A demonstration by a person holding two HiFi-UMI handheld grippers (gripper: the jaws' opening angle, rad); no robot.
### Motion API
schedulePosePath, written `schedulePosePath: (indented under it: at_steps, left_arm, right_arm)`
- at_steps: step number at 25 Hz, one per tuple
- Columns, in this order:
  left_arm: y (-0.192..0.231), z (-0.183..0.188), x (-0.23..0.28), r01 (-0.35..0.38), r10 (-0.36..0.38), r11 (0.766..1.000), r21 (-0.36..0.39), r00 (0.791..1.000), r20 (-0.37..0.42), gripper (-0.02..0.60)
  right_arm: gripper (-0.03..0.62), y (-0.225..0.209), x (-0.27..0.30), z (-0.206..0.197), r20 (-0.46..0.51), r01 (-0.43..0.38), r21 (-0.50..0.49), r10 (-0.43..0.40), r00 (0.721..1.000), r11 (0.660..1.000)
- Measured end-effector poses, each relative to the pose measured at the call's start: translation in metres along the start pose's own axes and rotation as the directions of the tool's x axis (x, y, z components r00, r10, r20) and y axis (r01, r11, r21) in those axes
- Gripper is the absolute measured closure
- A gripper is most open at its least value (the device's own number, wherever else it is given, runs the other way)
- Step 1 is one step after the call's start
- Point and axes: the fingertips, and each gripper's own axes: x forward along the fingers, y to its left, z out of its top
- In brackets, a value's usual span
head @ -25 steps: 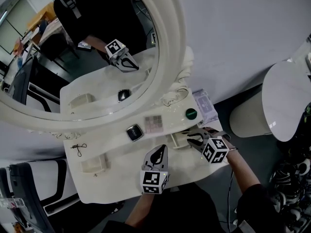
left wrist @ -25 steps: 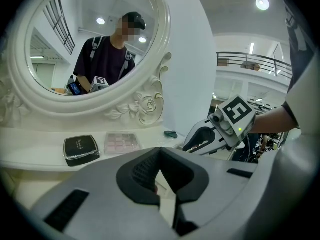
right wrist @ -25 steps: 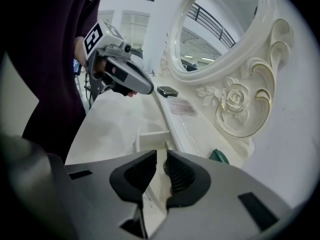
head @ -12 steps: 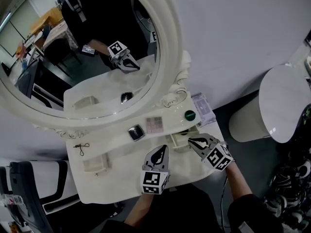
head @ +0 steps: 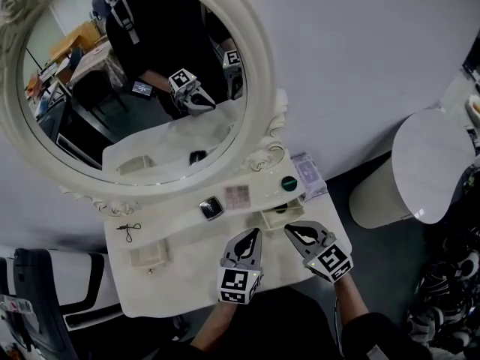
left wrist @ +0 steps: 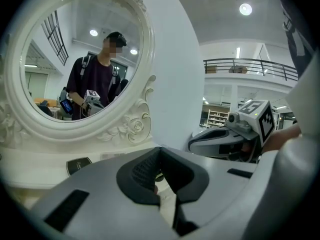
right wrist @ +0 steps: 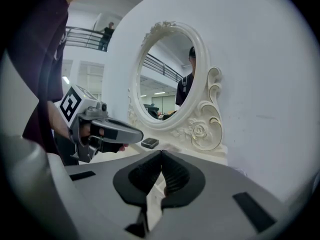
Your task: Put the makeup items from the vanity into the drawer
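Observation:
On the white vanity top (head: 187, 272) lie a black compact (head: 210, 208), a blurred pink palette (head: 238, 196), a green round item (head: 289, 184) and a lilac packet (head: 309, 173). A small open drawer (head: 283, 220) sits at the right, with something dark at its far edge. My left gripper (head: 255, 232) hovers shut and empty just left of the drawer. To the drawer's near right, my right gripper (head: 288, 229) is raised, also shut and empty. The left gripper view shows the compact (left wrist: 79, 165) and the right gripper (left wrist: 235, 136) past my shut tips (left wrist: 159, 151). The right gripper view shows the left gripper (right wrist: 102, 129) beyond its shut tips (right wrist: 161, 154).
A large oval mirror (head: 142, 88) in an ornate white frame stands along the back of the vanity. A second small drawer (head: 145, 256) and a dark hair tie (head: 129, 231) lie at the left. A round white table (head: 427, 163) stands to the right.
The right gripper has lifted away from the open drawer and rolled, coming toward the front edge. The left gripper has risen slightly. The head view has shifted, showing more mirror.

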Motion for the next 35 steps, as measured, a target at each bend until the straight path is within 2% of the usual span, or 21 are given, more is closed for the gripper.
schedulePosePath:
  at_steps: [6, 14, 23, 28, 35]
  left_arm:
    - [-0.008, 0.004, -0.012, 0.029, -0.030, 1.000, 0.010, 0.999, 0.019, 0.566]
    - [-0.019, 0.009, -0.031, 0.115, -0.117, 0.993, 0.039, 0.993, 0.035, 0.566]
    - [-0.030, 0.013, -0.054, 0.222, -0.225, 0.973, 0.069, 0.973, 0.046, 0.566]
    - [-0.036, 0.013, -0.062, 0.261, -0.265, 0.961, 0.085, 0.963, 0.041, 0.566]
    - [-0.045, 0.010, -0.066, 0.254, -0.259, 0.963, 0.089, 0.965, 0.048, 0.566]
  right_arm:
    - [0.571, 0.011, -0.015, 0.011, 0.066, 0.091, 0.065, -0.095, 0.993, 0.994]
    - [0.571, 0.027, -0.033, 0.024, 0.150, 0.196, 0.208, -0.229, 0.962, 0.958]
    - [0.571, 0.053, -0.056, 0.016, 0.169, 0.326, 0.317, -0.391, 0.905, 0.891]
    - [0.572, 0.067, -0.064, 0.010, 0.160, 0.359, 0.341, -0.430, 0.889, 0.869]
    - [0.572, 0.072, -0.064, 0.013, 0.170, 0.346, 0.325, -0.415, 0.894, 0.880]
